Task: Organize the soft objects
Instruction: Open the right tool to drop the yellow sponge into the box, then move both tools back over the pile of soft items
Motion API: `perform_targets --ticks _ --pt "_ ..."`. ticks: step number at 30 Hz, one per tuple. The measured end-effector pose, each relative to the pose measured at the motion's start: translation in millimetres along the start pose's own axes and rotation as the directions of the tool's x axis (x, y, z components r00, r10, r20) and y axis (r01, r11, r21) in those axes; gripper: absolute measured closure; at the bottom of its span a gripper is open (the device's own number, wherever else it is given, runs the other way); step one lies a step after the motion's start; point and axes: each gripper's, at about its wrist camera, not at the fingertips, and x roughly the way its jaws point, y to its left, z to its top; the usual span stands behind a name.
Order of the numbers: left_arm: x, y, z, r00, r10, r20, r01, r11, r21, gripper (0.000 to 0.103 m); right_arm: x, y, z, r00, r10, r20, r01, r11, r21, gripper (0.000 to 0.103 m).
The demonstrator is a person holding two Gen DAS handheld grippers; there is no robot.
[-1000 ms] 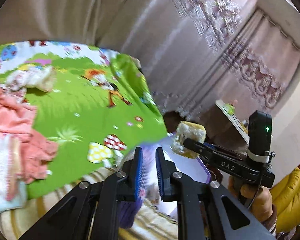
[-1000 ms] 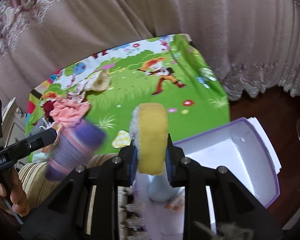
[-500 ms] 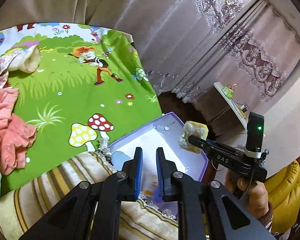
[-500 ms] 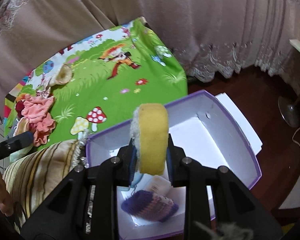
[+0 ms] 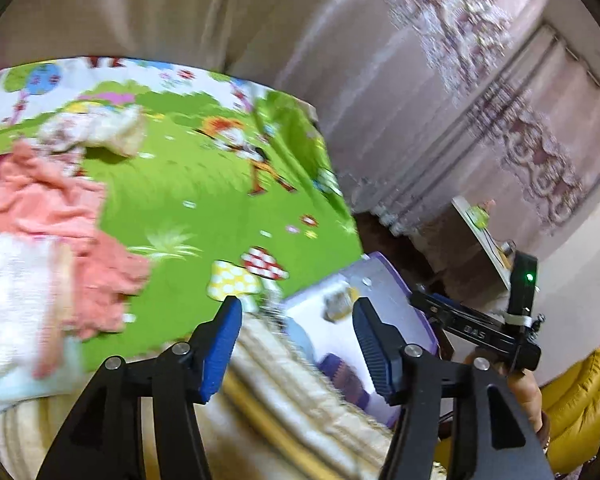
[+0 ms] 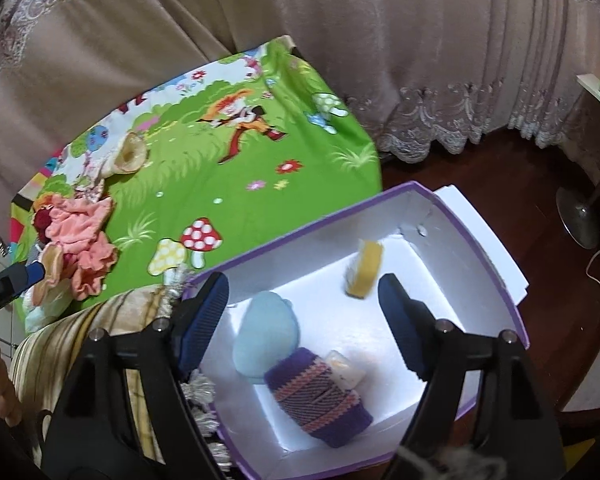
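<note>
My right gripper [image 6: 304,292] is open above the purple-edged white box [image 6: 496,280]. A yellow sponge [image 6: 366,268] lies loose inside the box, blurred, beyond the fingertips. A purple striped knit piece [image 6: 318,394], a light blue soft pad [image 6: 266,338] and a small pale item [image 6: 344,368] lie in the box too. My left gripper [image 5: 296,312] is open and empty over the striped cushion [image 5: 300,392], near the box [image 5: 380,280]. Pink cloth [image 5: 60,232] and other soft items lie on the green cartoon mat [image 5: 204,200].
A beige curtain [image 6: 340,40] hangs behind the mat. Dark wood floor [image 6: 500,168] lies right of the box, with a lamp base [image 6: 580,220]. A floral soft item [image 6: 120,156] lies at the mat's far side. A yellow jacket [image 5: 572,408] shows lower right.
My right gripper opened and the yellow sponge dropped into the box. My left gripper opened too and swung back towards the mat; the purple knit piece lies in the box.
</note>
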Motion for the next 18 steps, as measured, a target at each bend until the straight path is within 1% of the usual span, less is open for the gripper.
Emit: perform_targets --ticks 4,8,11,14,18 --pt "-34 43 4 0.994 0.083 0.064 -0.079 0.995 -0.065 0.037 -2 18 4 1.000 0.030 0.004 -0.029 0.999 -0.032 0.023" --pt "-68 95 1 0.976 0.191 0.104 -0.173 0.972 -0.160 0.036 -3 33 8 0.999 0.050 0.006 -0.050 0.997 -0.058 0.023" --pt "-89 129 -5 0.962 0.246 0.115 -0.216 0.949 -0.228 0.036 -2 43 11 0.998 0.061 0.003 -0.061 0.996 -0.071 0.022" --pt "-107 159 -11 0.947 0.296 0.121 -0.255 0.927 -0.275 0.035 -1 54 14 0.997 0.073 -0.002 -0.073 0.994 -0.086 0.022" --pt "-123 189 -14 0.930 0.352 0.110 -0.304 0.900 -0.312 0.033 4 71 16 0.996 0.089 -0.015 -0.090 0.989 -0.119 0.021"
